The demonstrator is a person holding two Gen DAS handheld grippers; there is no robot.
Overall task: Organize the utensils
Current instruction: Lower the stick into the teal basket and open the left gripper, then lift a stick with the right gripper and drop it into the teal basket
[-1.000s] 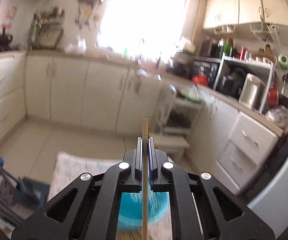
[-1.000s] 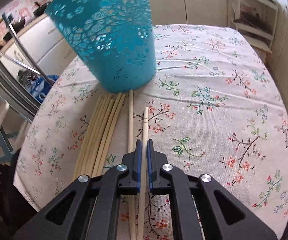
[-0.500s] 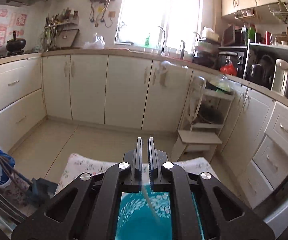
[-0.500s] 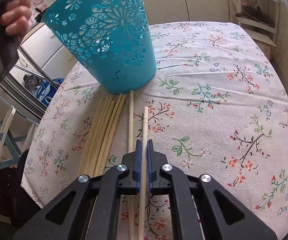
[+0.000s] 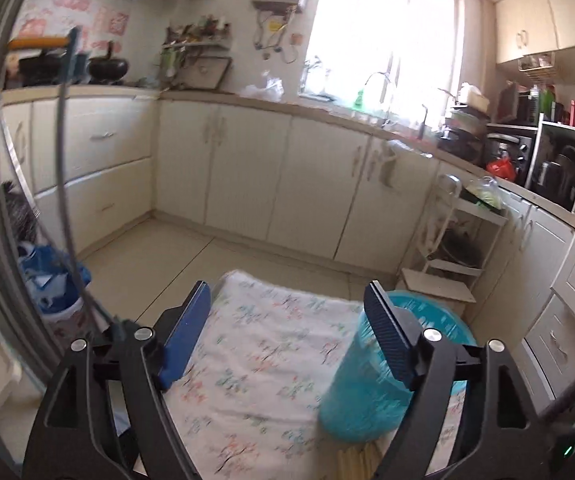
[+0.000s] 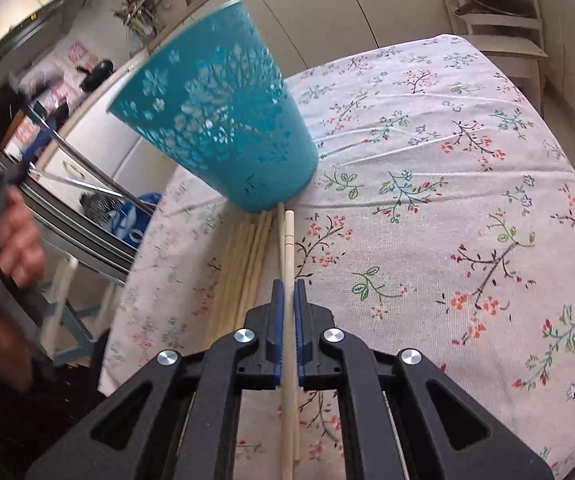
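A teal perforated holder (image 6: 223,128) stands on the flowered tablecloth (image 6: 427,200). Several pale wooden chopsticks (image 6: 243,264) lie in a bundle on the cloth at its base. My right gripper (image 6: 288,284) is shut on one chopstick (image 6: 288,240), whose tip points at the holder's foot. In the left wrist view my left gripper (image 5: 287,316) has its jaws opening wide, with nothing between them. The holder (image 5: 371,384) shows behind its right finger, a few chopstick ends (image 5: 359,456) below it. At the right wrist view's left edge a hand (image 6: 15,240) grips the left tool.
Cream kitchen cabinets (image 5: 247,184) run along the far wall under a bright window. A white step stool (image 5: 443,268) and a rack stand beyond the table's far edge. A blue bag (image 5: 51,284) and a metal frame sit to the left.
My left gripper held a chopstick over the holder, then the stick dropped in; the jaws have now spread wide and the gripper has swung left and down. The right gripper has lifted slightly with its chopstick.
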